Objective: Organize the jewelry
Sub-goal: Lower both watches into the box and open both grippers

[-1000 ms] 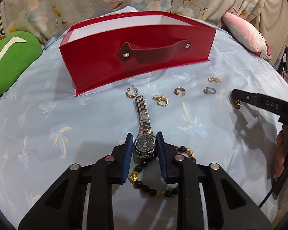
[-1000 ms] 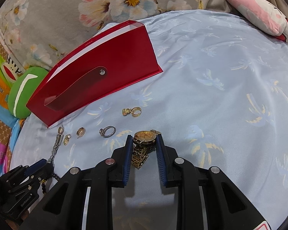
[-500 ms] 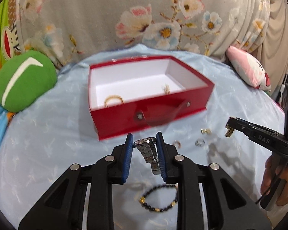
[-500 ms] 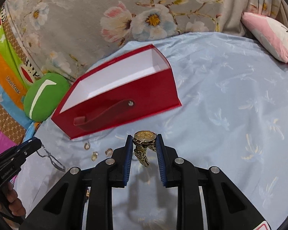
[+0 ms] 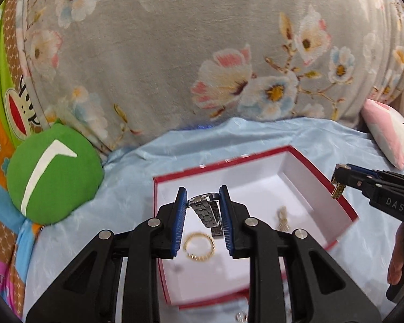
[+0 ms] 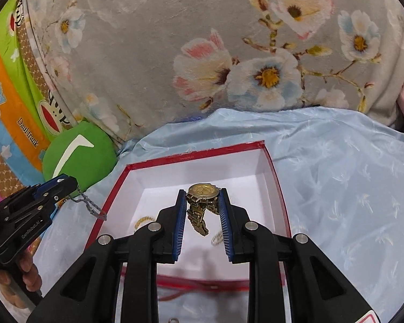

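Note:
My left gripper [image 5: 203, 197] is shut on a silver watch [image 5: 208, 211] and holds it above the open red box [image 5: 320, 177], whose inside is white. The watch strap hangs down between the fingers. A gold bracelet [image 5: 199, 246] and a small gold piece [image 5: 282, 216] lie on the box floor. My right gripper [image 6: 202, 195] is shut on a gold watch [image 6: 202, 202], also held over the red box [image 6: 276, 177]. Each gripper shows in the other's view: the right one [image 5: 339, 179] at the box's right side, the left one [image 6: 70, 185] at its left.
The box stands on a light blue cloth [image 6: 350, 188]. A green round cushion [image 5: 54, 172] lies to the left, a pink pillow [image 5: 390, 134] to the right, and a floral grey cushion [image 5: 202, 53] rises behind. A small ring [image 5: 241, 316] lies in front of the box.
Both grippers have lifted their watches off the cloth and carried them forward over the open box. The loose jewelry on the cloth has dropped out of view.

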A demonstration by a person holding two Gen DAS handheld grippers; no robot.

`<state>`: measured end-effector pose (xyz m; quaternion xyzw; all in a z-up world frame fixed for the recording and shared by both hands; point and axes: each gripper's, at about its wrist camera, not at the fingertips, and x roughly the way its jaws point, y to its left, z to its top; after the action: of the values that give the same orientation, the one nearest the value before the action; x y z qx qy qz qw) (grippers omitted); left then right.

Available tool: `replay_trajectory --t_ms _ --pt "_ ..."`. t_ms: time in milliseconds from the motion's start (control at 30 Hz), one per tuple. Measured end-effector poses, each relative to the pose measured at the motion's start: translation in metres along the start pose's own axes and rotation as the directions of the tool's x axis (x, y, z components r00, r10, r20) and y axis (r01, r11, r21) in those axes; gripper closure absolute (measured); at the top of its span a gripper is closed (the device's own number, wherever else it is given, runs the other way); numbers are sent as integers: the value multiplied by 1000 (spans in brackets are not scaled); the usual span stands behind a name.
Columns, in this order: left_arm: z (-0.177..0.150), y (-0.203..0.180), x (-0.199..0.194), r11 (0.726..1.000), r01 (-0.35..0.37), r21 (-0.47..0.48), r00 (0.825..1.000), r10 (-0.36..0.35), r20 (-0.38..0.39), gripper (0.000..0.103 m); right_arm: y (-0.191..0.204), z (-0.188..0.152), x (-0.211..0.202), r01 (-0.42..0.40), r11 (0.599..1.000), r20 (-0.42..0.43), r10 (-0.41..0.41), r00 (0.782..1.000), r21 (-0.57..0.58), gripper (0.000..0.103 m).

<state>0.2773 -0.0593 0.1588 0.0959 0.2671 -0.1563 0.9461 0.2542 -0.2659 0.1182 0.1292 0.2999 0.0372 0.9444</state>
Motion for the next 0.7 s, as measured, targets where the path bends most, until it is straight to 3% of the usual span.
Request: replay_trajectory --t_ms 133,367,567,700 --pt "19 1 49 1000 -20 -21 999 19 -35 79 1 21 47 4 1000 -49 -5 999 -12 80" --pt "16 3 123 997 -64 -36 990 59 -130 79 -2 31 111 46 998 -138 -52 989 -46 80" --pt "9 5 156 997 -61 -57 980 49 -195 79 -8 25 146 79 996 -216 -87 972 -49 80" --pt "10 8 161 995 -69 -76 980 53 -192 79 -12 22 159 81 996 -267 -85 960 -26 80"
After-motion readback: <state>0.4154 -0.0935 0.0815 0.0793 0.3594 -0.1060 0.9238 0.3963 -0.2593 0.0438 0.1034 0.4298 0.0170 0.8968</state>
